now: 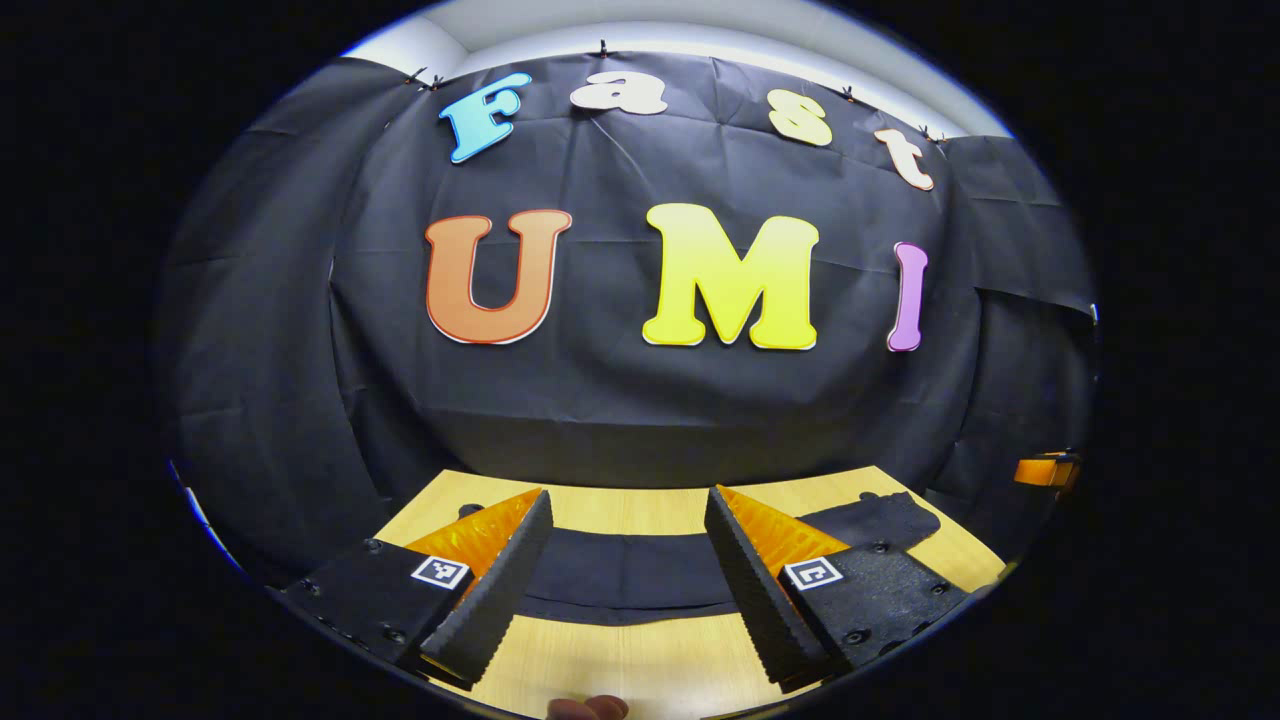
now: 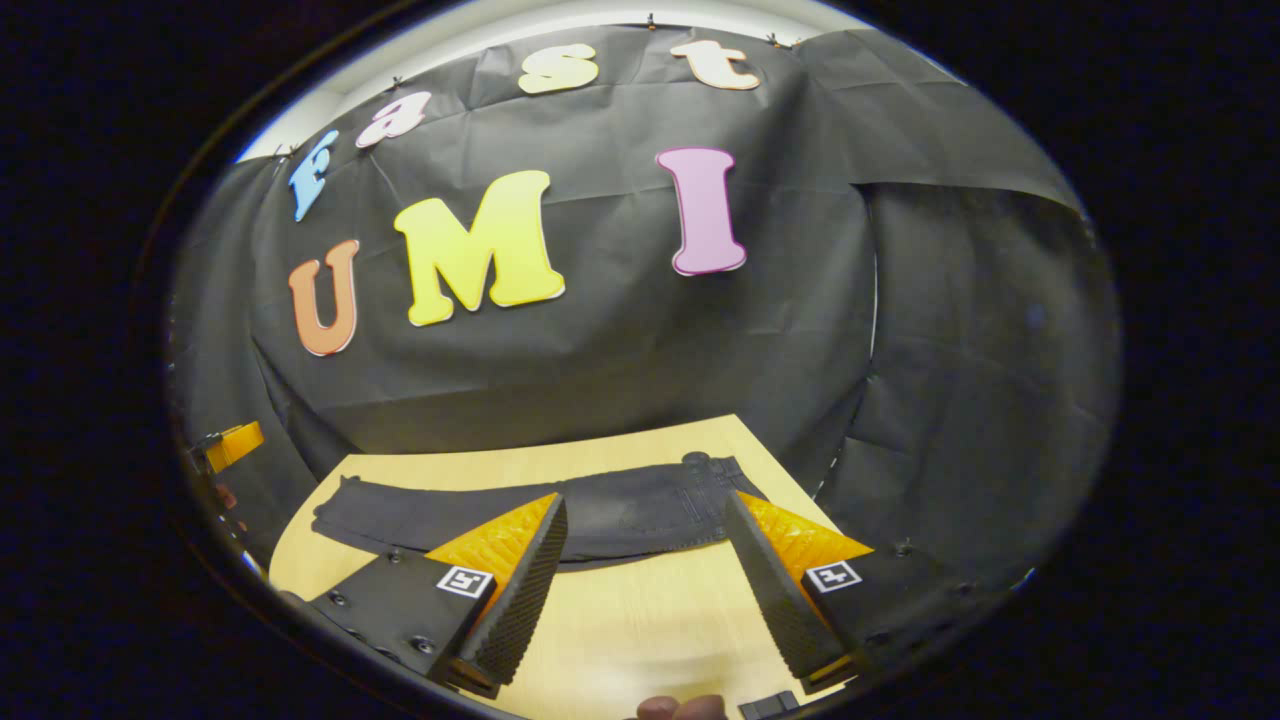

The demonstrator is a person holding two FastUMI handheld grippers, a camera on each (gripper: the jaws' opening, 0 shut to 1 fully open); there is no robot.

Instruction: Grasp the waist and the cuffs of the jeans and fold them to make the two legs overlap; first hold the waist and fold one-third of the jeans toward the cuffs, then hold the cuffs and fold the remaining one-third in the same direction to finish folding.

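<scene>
The dark jeans (image 2: 560, 512) lie flat and stretched out across the far part of the light wooden desk (image 2: 620, 620), running side to side. In the right gripper view the waist, with its button and pocket seams, is at the right end near the desk's far right corner, and the legs run off to the left, ending in the cuffs near the left edge. In the left gripper view the jeans (image 1: 640, 572) appear as a dark band across the desk (image 1: 640, 665), with one end reaching out to the right.

The left hand-held gripper (image 1: 628, 580) hovers above the near part of the desk, its fingers spread wide apart with nothing between them, short of the jeans. The right hand-held gripper (image 2: 645, 585) is likewise spread wide with nothing in its grip, over bare wood just in front of the jeans' waist half. A fingertip (image 2: 680, 708) of the person shows at the bottom edge of the right gripper view.

Behind the desk hangs the black cloth wall (image 2: 900, 330).
</scene>
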